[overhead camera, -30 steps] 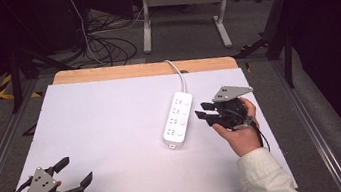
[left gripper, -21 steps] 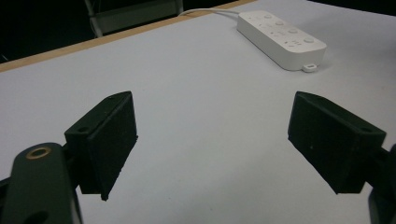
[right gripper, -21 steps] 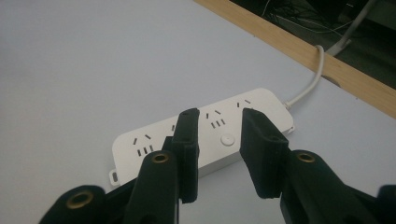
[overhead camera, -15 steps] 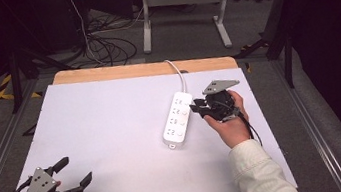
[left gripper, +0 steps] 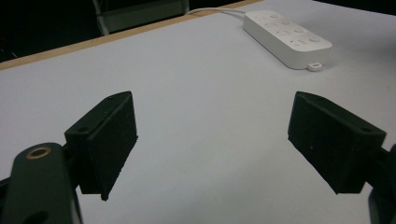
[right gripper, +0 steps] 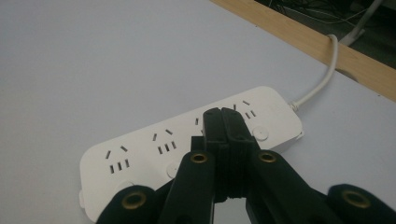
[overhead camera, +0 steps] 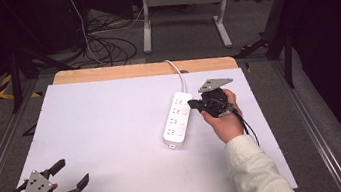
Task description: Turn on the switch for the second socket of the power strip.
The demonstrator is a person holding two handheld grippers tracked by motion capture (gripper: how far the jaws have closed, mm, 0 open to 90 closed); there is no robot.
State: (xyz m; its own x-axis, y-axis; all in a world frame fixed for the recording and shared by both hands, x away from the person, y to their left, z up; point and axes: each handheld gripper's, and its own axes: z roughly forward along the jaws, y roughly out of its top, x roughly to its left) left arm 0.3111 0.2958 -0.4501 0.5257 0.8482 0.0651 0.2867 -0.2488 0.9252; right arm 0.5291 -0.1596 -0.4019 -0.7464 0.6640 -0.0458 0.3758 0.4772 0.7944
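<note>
I'm holding my right gripper [overhead camera: 195, 105] with jaws pressed fully together, gripping nothing, tips hovering over the near long edge of the white power strip [overhead camera: 177, 118], by one of its round switch buttons [right gripper: 261, 133]. My left gripper [overhead camera: 71, 175] is sitting at the table's near left corner, jaws spread wide, empty, well apart from the strip.

Risks, as I'm judging them: closed tips coming down off-centre could be skidding off a button and shoving the light strip across the smooth white table top [overhead camera: 102, 130]; the cord [overhead camera: 176, 71] running over the wooden far edge [overhead camera: 120, 73] could be tugging it back or twisting it.

Counting: one strip, one cord, two grippers, four socket groups, three buttons visible in the right gripper view, possibly more hidden.
</note>
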